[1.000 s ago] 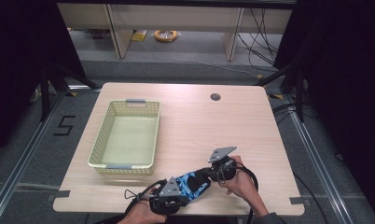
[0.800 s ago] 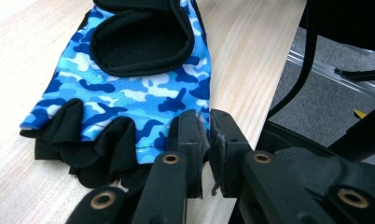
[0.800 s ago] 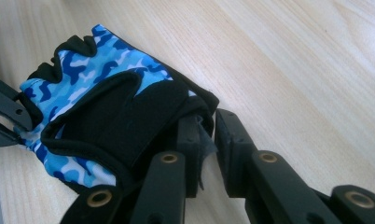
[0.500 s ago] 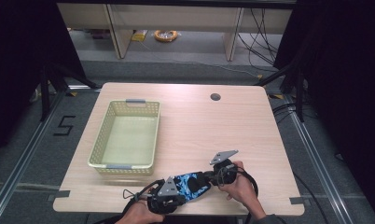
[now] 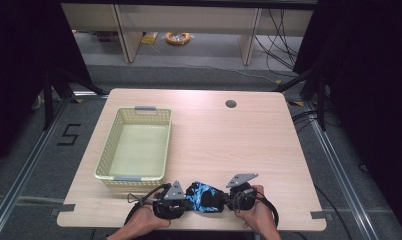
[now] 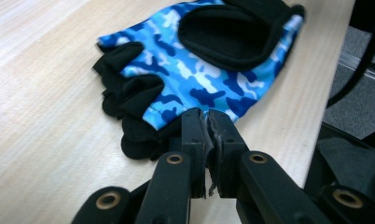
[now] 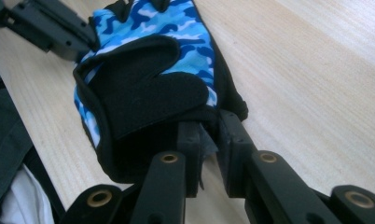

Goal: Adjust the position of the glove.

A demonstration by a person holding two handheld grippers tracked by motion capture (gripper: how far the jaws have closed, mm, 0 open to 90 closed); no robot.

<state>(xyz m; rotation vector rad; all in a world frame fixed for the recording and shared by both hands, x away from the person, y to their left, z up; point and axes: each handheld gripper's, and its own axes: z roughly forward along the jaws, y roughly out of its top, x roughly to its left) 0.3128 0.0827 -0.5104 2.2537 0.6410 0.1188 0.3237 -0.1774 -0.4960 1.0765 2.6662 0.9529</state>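
Note:
A fingerless glove (image 5: pixel 204 196) in blue camouflage with black trim lies flat on the wooden table (image 5: pixel 229 145), close to its near edge. My left gripper (image 5: pixel 185 201) is shut on the glove's finger-end edge; in the left gripper view the jaws (image 6: pixel 208 117) pinch the blue fabric (image 6: pixel 199 70). My right gripper (image 5: pixel 225 200) grips the opposite end. In the right gripper view its jaws (image 7: pixel 208 120) stand a narrow slit apart with the black cuff (image 7: pixel 148 88) caught at their tips. The left gripper (image 7: pixel 50 28) shows at that view's top left.
A pale yellow mesh basket (image 5: pixel 131 177) with nothing in it stands on the table's left half, just beyond my left hand. A round cable hole (image 5: pixel 231 104) sits near the far edge. Shelving and cables lie on the floor beyond the table.
My right gripper has come toward the near edge with the cuff end. The glove, slanted before, now lies level between the two grippers.

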